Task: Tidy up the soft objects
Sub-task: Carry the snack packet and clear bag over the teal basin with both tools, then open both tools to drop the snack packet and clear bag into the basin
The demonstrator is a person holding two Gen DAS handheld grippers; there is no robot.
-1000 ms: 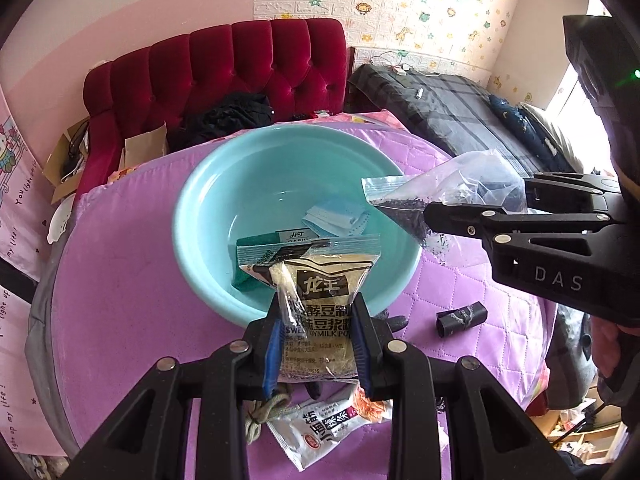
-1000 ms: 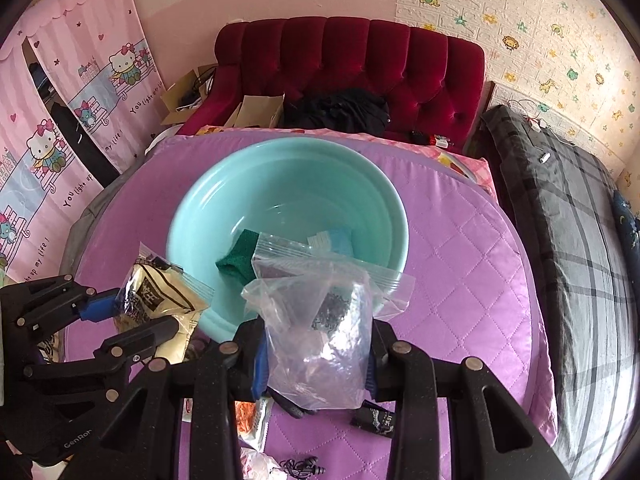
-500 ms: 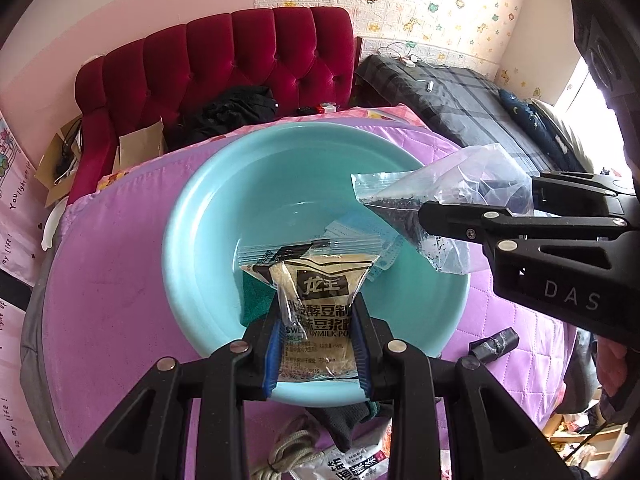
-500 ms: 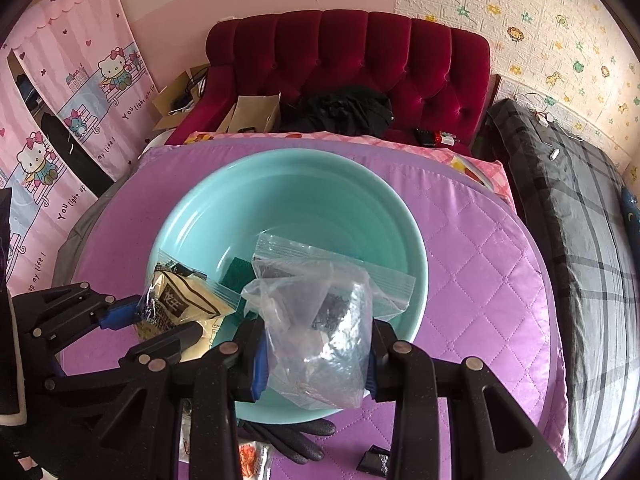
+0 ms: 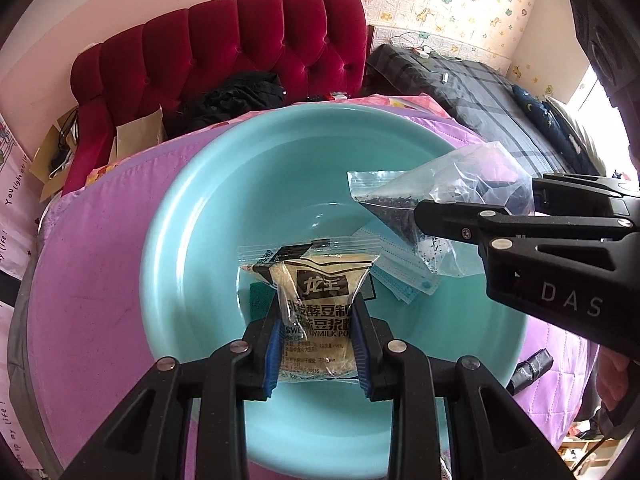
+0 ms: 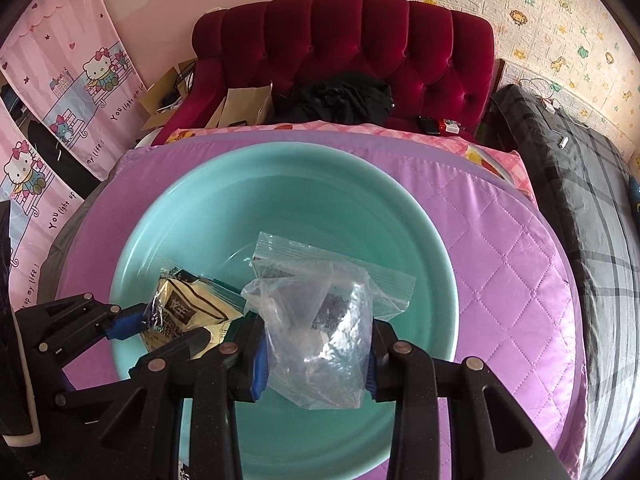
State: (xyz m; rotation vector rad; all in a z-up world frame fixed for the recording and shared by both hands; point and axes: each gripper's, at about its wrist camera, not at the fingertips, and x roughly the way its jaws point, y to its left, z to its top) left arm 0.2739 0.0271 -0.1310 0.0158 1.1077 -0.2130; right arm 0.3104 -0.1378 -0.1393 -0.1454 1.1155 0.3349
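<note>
My left gripper is shut on a soy milk powder packet and holds it above the inside of the teal basin. My right gripper is shut on a clear zip bag with dark bits in it, also over the basin. The two grippers are side by side; the right one shows in the left wrist view with the bag. A blue face mask and a green cloth lie in the basin's bottom.
The basin stands on a purple quilted tabletop. A small black roll lies on the cloth to the basin's right. A red tufted sofa with black clothes is behind, a dark plaid bed to the right.
Both grippers have moved forward from the basin's near edge to over its inside, each still holding its bag. The loose items on the cloth in front have dropped out of view.
</note>
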